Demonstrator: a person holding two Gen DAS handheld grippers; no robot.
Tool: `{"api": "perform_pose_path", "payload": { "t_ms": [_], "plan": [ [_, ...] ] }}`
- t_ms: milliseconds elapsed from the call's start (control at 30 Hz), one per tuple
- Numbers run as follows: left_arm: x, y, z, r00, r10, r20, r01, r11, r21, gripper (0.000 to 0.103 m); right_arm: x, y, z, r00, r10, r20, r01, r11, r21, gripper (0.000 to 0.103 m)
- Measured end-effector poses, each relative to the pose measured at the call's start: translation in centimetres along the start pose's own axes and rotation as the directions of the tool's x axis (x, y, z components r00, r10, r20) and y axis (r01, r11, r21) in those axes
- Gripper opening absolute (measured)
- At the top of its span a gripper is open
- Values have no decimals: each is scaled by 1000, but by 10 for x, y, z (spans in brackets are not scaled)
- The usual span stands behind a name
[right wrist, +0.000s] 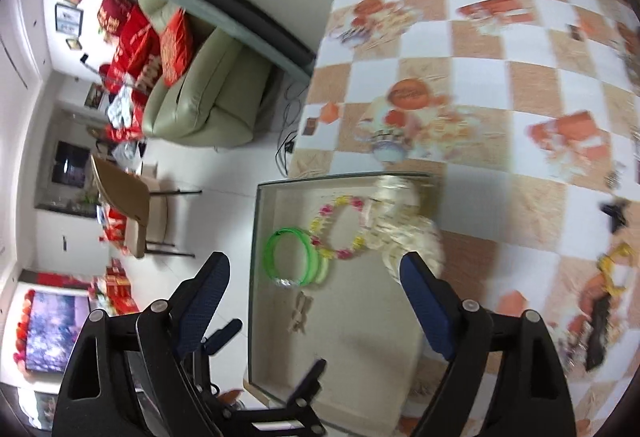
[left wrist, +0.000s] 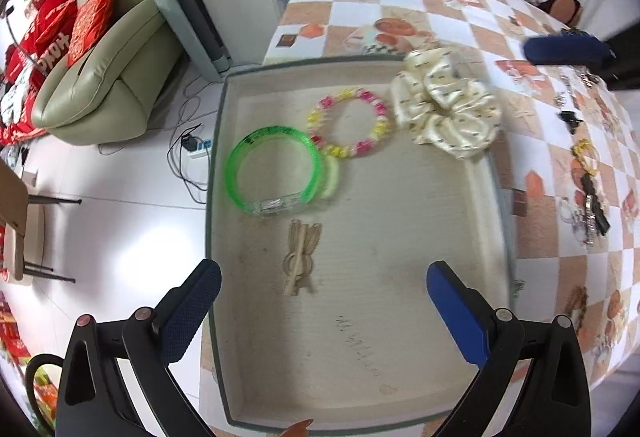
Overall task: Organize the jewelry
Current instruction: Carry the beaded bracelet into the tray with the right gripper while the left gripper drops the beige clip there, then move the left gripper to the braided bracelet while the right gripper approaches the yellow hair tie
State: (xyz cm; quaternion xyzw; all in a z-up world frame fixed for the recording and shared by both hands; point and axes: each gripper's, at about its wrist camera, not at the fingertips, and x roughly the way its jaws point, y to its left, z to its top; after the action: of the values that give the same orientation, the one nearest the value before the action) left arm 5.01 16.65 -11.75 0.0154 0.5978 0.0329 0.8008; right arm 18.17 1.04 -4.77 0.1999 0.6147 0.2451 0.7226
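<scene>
Left gripper (left wrist: 324, 277) over tray (left wrist: 420, 389), jaws wide, empty. Right gripper (right wrist: 316, 269) likewise wide, empty. In tray's far half: green bangle (left wrist: 274, 169) touching beaded bracelet (left wrist: 348, 123); cream scrunchie (left wrist: 446, 103) over far-right rim; wooden clip (left wrist: 300, 257) near bangle.

Tray (left wrist: 420, 337) near half bare; bangle (left wrist: 276, 169), bead bracelet (left wrist: 348, 123), scrunchie (left wrist: 446, 103) crowd far end.
</scene>
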Motion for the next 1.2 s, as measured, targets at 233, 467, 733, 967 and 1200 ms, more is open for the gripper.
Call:
{"api": "perform_pose_path", "payload": {
  "t_ms": [233, 467, 733, 967, 1200],
  "plan": [
    [-20, -32, 7, 999, -37, 23, 34, 996, 87, 103, -68, -75, -34, 992, -119, 53, 110, 984, 138, 89],
    [-30, -86, 9, 995, -102, 7, 99, 977, 187, 103, -110, -154, -70, 963, -269, 22, 253, 930, 268, 89],
    [-38, -148, -12, 994, -109, -18, 110, 973, 205, 103, -116, -203, -93, 938, -344, -45, 346, 916, 205, 89],
    [-29, -192, -39, 995, -90, -49, 95, 990, 100, 103, -100, -221, -90, 925, -362, -114, 365, 931, 8, 88],
    [-16, -215, -63, 990, -107, -90, 113, 991, 66, 103, -75, -230, -90, 912, -368, -183, 354, 929, -106, 74]
  ]
}}
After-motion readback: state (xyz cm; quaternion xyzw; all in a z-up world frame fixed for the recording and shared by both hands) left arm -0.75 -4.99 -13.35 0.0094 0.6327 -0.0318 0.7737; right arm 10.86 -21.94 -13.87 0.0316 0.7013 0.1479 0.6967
